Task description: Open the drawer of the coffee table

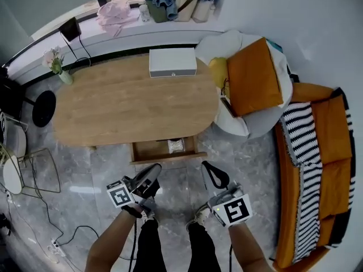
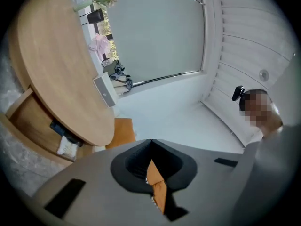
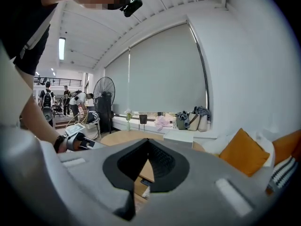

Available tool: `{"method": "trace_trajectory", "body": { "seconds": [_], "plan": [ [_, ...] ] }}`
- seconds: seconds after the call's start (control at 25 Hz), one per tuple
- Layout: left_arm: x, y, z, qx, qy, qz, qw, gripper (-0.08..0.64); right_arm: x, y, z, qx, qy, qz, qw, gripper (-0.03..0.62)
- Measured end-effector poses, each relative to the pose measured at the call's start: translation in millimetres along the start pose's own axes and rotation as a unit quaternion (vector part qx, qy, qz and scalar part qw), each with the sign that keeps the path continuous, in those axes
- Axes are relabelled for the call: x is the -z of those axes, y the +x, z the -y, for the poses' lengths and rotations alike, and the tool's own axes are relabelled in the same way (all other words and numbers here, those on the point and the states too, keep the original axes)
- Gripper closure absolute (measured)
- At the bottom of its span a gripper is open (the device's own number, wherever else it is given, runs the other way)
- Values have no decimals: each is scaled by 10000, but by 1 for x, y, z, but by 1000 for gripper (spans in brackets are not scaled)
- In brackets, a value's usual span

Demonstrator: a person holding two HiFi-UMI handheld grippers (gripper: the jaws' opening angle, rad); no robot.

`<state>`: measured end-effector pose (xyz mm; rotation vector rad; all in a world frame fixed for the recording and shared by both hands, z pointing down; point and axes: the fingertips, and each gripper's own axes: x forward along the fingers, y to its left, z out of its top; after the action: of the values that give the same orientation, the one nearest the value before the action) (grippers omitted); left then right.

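Under the table's [image 1: 125, 103] near edge: drawer [image 1: 163, 151] pulled out
Left gripper [image 1: 154, 170] and right gripper [image 1: 209, 169] hang clear on the near side, both pinched closed and empty. I reckon that's because the pull's done.

A white box [image 1: 173, 62] lies flat near the window ledge [image 1: 142, 30], which carries a pink cloth [image 1: 116, 13] and several bags [image 1: 187, 7]. A vase of flowers [image 1: 63, 74] stands further left. An orange cushion [image 1: 253, 77] leans in a pale armchair [image 1: 258, 126]. A striped blanket [image 1: 303, 152] drapes the orange sofa [image 1: 332, 169].
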<state>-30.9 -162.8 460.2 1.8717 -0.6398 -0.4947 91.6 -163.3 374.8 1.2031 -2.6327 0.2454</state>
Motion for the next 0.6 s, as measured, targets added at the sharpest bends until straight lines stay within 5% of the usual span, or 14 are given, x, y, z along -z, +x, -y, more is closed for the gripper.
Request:
{"method": "trace_trajectory", "body": {
  "seconds": [0.32, 0.6],
  "plan": [
    [-67, 14, 96, -274, 1003, 402, 9938, 552, -76, -41, 1, 115, 110, -105, 9998, 592],
    [-127, 0, 187, -604, 2174, 614, 9723, 552, -147, -66, -17, 264, 300, 55, 9992, 592]
  ]
}}
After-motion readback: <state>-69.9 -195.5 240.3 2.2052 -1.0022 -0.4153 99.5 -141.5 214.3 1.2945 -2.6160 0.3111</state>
